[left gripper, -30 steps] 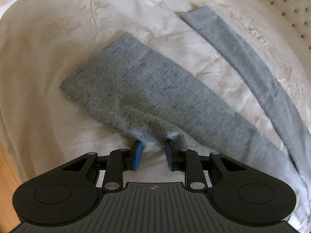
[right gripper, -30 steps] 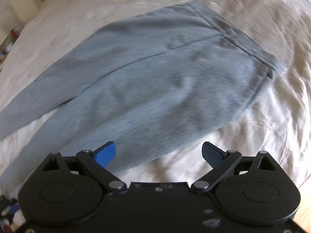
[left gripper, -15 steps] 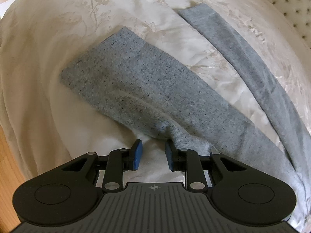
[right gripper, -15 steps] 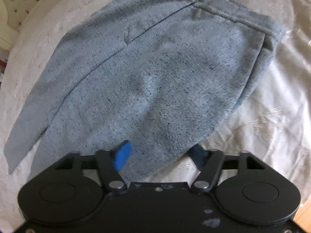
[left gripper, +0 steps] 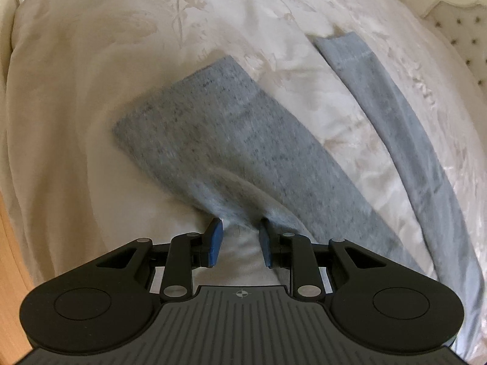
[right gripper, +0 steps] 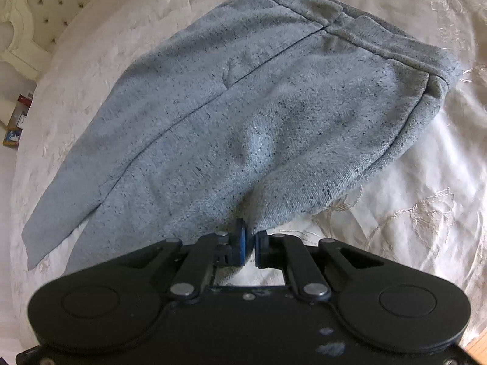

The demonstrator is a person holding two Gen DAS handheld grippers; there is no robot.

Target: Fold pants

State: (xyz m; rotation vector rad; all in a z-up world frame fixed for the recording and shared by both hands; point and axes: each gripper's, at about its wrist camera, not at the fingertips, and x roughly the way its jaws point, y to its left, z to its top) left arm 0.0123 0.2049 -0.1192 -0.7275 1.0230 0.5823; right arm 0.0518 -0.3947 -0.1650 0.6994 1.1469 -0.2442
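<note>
Grey speckled pants [left gripper: 231, 140] lie spread on a cream bedspread [left gripper: 91, 60]. The left wrist view shows both legs: the near leg runs from its hem at centre down to my left gripper [left gripper: 240, 228], the far leg [left gripper: 395, 115] lies apart on the right. The left gripper's blue pads stand a little apart with a raised fold of the near leg's edge between them. The right wrist view shows the waistband [right gripper: 365, 39] at upper right and the seat [right gripper: 243, 115]. My right gripper [right gripper: 249, 237] is shut on the pants' near edge, pinching the cloth into a ridge.
A tufted white headboard [left gripper: 456, 30] stands at the far right in the left wrist view and at the upper left [right gripper: 39, 15] in the right wrist view. A wooden floor strip [left gripper: 9, 258] shows at the bed's left edge. Small boxes [right gripper: 18, 118] lie beside the bed.
My right gripper closed from wide open onto the pants' near edge and the cloth bunched up. My left gripper stayed on the leg fold while the view shifted and the leg lifted slightly.
</note>
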